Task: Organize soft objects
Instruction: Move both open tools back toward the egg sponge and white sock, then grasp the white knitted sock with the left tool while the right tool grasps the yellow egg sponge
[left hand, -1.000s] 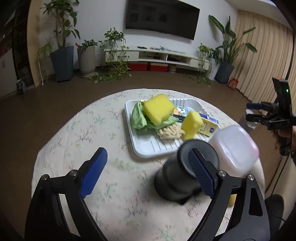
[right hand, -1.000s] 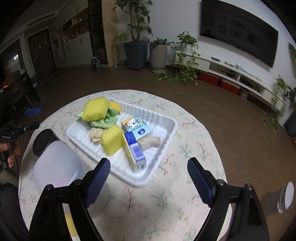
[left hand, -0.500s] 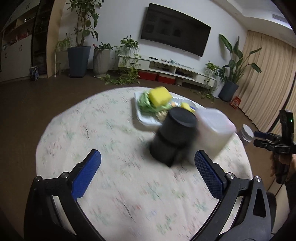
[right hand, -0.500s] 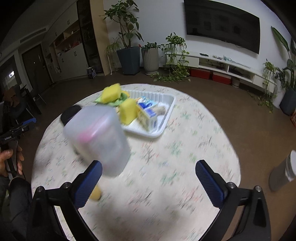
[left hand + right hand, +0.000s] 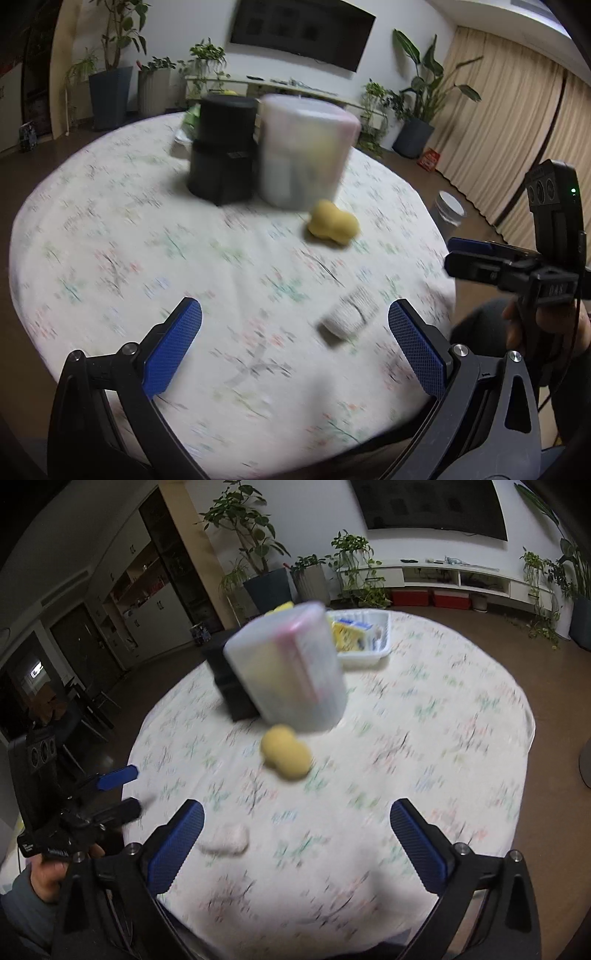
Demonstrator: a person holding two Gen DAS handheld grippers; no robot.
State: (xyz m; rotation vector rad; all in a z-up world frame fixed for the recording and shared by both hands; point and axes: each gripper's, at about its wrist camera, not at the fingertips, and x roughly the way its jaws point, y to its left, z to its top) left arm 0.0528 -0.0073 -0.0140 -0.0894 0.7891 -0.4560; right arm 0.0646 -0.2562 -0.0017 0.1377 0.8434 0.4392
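Both claws hang over the near edge of the round surface [image 5: 110,236], which wears a flowered cloth. The left claw [image 5: 295,345] is spread wide with nothing between its blue pads; the right claw [image 5: 297,843] is spread just as wide and also empty. Each is gripped by a hand: the right hand [image 5: 546,328] shows at the edge of the left view, the left hand [image 5: 48,878] at the edge of the right view.

A yellow peanut-shaped sponge [image 5: 333,227] lies on the cloth just in front of a frosted tub [image 5: 301,151]. A black canister [image 5: 225,147] stands beside the tub. A small white soft roll [image 5: 349,317] lies near the front edge, between the two claws. Behind the tub, a white tray [image 5: 365,642] holds more yellow pieces, blurred.
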